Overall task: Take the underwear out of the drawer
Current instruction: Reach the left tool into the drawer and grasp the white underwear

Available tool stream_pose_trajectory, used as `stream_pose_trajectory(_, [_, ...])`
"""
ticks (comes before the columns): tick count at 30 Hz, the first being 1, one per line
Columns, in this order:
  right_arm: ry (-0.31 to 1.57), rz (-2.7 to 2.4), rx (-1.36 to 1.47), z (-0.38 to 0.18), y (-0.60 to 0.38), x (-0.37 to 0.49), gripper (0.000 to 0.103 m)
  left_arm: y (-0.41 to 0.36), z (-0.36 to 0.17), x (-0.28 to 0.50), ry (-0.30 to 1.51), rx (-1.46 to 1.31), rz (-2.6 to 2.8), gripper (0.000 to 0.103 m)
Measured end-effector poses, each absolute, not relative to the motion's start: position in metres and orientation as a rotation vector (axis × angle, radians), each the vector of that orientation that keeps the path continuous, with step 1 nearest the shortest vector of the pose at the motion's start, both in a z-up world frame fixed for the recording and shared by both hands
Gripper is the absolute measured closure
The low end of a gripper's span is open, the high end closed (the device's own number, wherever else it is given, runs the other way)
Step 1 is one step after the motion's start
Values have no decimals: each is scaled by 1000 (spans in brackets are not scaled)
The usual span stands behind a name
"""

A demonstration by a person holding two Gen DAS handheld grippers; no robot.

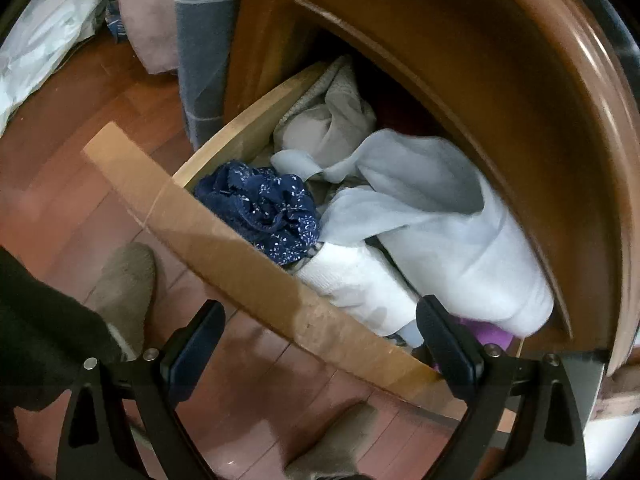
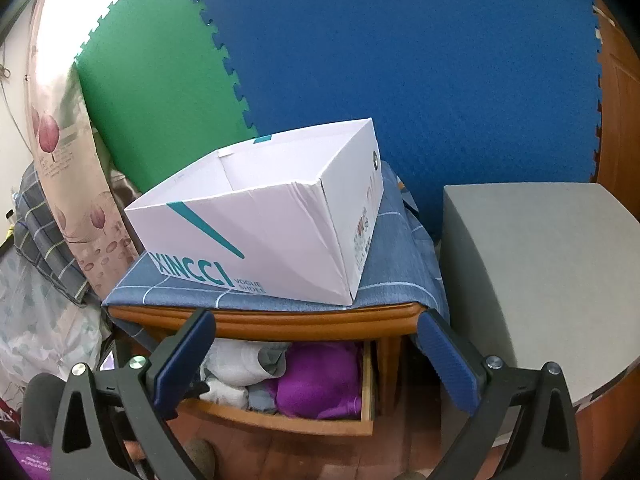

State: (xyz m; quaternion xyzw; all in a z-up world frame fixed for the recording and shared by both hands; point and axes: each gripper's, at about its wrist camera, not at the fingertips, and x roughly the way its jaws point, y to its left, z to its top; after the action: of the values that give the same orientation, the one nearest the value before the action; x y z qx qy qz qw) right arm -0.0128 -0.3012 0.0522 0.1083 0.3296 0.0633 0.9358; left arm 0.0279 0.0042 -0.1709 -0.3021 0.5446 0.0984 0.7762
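- Left gripper (image 1: 320, 344) is standing wide open at the bottom of the left wrist view, its jaws straddling the wooden front panel of the drawer (image 1: 224, 240) with nothing between the pads
- Right gripper (image 2: 316, 352) is likewise gaping wide at the bottom of the right wrist view, holding nothing, with the open drawer showing between its fingers
- Navy underwear (image 1: 264, 212) with small white specks is lying crumpled in the drawer, at the centre of the left wrist view, just behind the front panel and touching a white folded cloth (image 1: 360, 280)
- Pale blue garment (image 1: 440, 220) is spreading across the right half of the drawer, and a grey-beige piece (image 1: 328, 120) is bunching up toward the back
- Purple cloth (image 2: 320, 376) is filling the right side of the drawer in the right wrist view
- White shoebox (image 2: 264, 224) marked XINCCI is sitting open on the blue cloth covering the cabinet top, at the centre of the frame
- Grey slipper (image 1: 128, 280) is resting on the reddish wood floor at lower left
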Motion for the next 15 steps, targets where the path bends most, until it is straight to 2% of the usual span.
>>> stream_pose_trajectory(15, [705,132,228,47,-302,-10,0,16,-156,-16,1251,-567,153,5])
